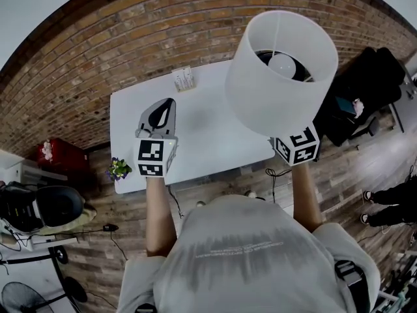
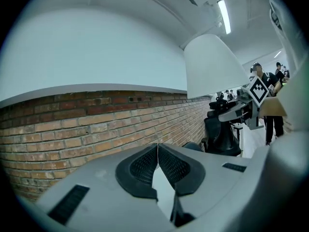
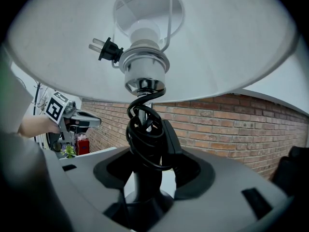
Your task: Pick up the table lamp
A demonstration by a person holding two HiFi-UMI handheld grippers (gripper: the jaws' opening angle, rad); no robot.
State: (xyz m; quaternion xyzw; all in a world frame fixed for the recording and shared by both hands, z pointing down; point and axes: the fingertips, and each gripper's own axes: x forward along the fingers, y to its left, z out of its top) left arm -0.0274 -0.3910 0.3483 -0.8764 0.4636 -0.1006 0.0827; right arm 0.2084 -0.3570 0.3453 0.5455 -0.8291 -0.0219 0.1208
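The table lamp has a white drum shade (image 1: 280, 77) and a black stem (image 3: 145, 144) with its cord wound round it; the plug (image 3: 107, 47) sticks out beside the bulb socket. It hangs in the air above the right end of the white table (image 1: 208, 142). My right gripper (image 3: 147, 175) is shut on the stem from below; in the head view only its marker cube (image 1: 296, 145) shows under the shade. My left gripper (image 1: 158, 117) hovers over the table's left part, shut and empty (image 2: 157, 151), with the shade (image 2: 212, 66) to its right.
A small white item (image 1: 184, 79) stands at the table's far edge. A brick wall (image 1: 130, 38) runs behind the table. A small plant (image 1: 118, 169) and a red box (image 1: 62, 158) are at the left. Black chairs (image 1: 365, 90) stand at the right, and people stand beyond them.
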